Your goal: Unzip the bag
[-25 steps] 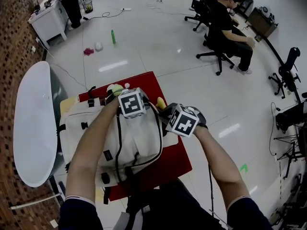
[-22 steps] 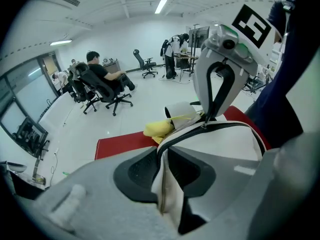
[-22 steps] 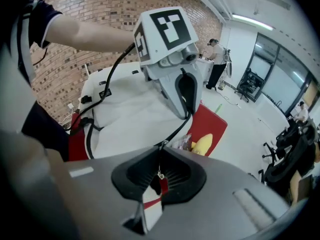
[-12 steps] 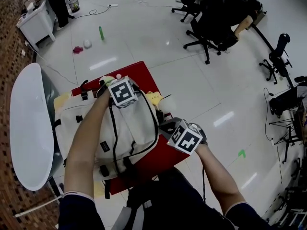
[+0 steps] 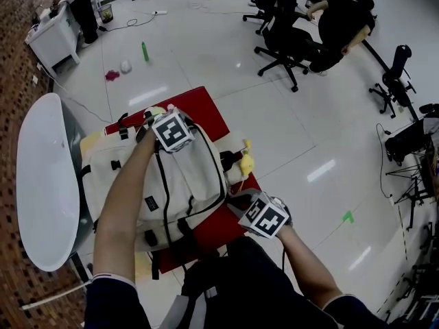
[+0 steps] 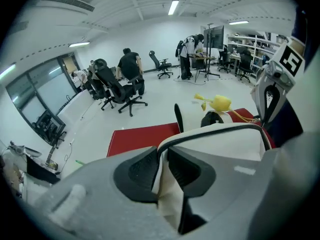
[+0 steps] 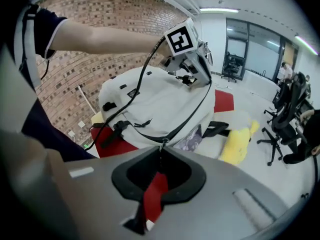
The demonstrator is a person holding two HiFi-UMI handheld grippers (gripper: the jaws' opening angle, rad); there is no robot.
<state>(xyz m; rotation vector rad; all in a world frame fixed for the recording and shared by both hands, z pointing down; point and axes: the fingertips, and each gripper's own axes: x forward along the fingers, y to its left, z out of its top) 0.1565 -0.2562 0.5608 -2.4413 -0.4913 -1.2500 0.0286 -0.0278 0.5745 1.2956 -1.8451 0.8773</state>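
Observation:
A white backpack (image 5: pixel 175 184) lies on the red table (image 5: pixel 206 108), its black zipper (image 5: pixel 223 173) curving round the side. My left gripper (image 5: pixel 170 131) is at the bag's far top, shut on a fold of white fabric (image 6: pixel 161 179) beside the zipper track. My right gripper (image 5: pixel 241 204) is at the bag's near right corner. Its jaws (image 7: pixel 160 156) pinch the zipper pull and its red tab (image 7: pixel 156 191), with the metal slider (image 7: pixel 161 145) just ahead. Behind the slider the bag gapes and shows patterned lining (image 7: pixel 191 139). A yellow plush toy (image 5: pixel 245 162) lies beside the bag.
A white oval table (image 5: pixel 44 177) stands to the left beside a brick-patterned floor strip. Office chairs and a seated person (image 5: pixel 322 29) are across the room. A green bottle (image 5: pixel 145 51) and small items lie on the floor beyond the table.
My right gripper has moved along the bag's right side towards me, pulling the zipper slider with it. The yellow toy is now uncovered. The left gripper kept its hold at the top.

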